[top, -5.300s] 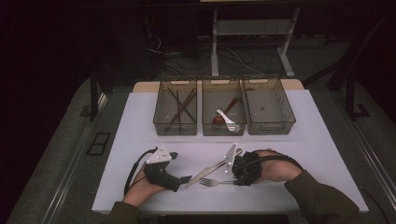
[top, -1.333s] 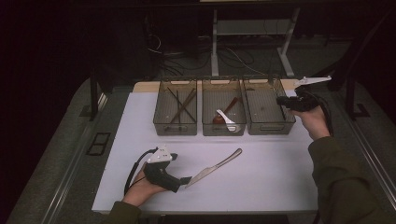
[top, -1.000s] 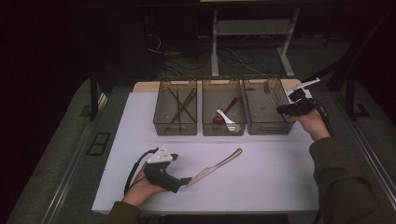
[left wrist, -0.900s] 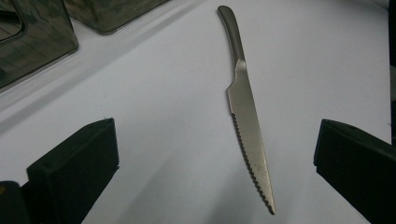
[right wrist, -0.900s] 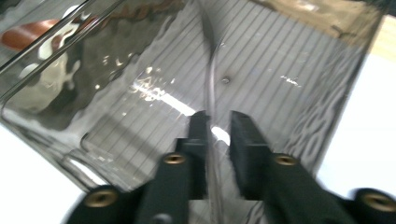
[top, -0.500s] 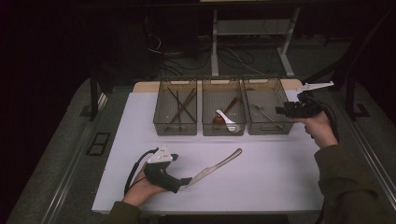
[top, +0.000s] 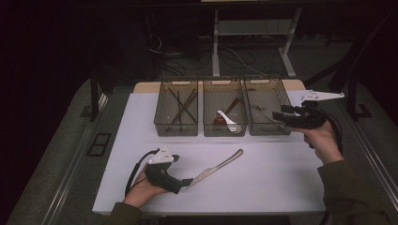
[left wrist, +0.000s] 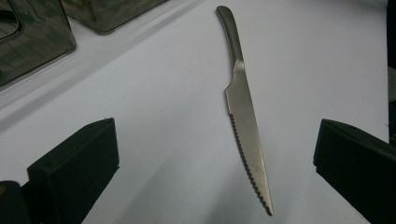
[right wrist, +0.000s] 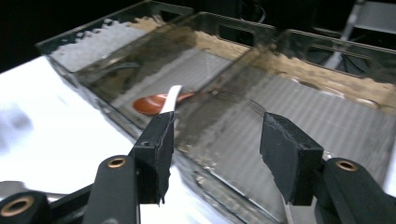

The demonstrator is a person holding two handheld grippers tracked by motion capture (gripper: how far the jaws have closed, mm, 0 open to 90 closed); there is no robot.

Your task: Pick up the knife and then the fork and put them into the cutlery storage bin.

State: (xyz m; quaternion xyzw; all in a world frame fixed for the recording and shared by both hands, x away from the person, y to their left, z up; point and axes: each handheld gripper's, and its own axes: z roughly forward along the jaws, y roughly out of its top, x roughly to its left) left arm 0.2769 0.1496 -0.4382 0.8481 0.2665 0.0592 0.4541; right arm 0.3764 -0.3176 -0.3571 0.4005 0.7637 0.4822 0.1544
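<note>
Lying flat on the white table (top: pixel 281 187) near its front edge, the knife (top: pixel 216 168) was a one-piece steel table knife with a serrated blade and a slim, slightly curved handle. Its tip pointed toward the left gripper (top: pixel 187 182), whose jaws stood spread to either side of the blade without touching it. The left gripper view showed what the high view could not: the fine teeth along one edge of the knife (left wrist: pixel 245 126) and the bare table between blade and each black jaw. The right gripper (top: pixel 278 115) hovered at the right end of the right bin (top: pixel 267 105), its jaws just having been opening, parted with nothing between them. Its own view looked through the clear walls to a fork (right wrist: pixel 238 100) in that bin (right wrist: pixel 299 140) and a reddish-brown spoon (right wrist: pixel 154 102) in the middle bin (right wrist: pixel 159 79).
</note>
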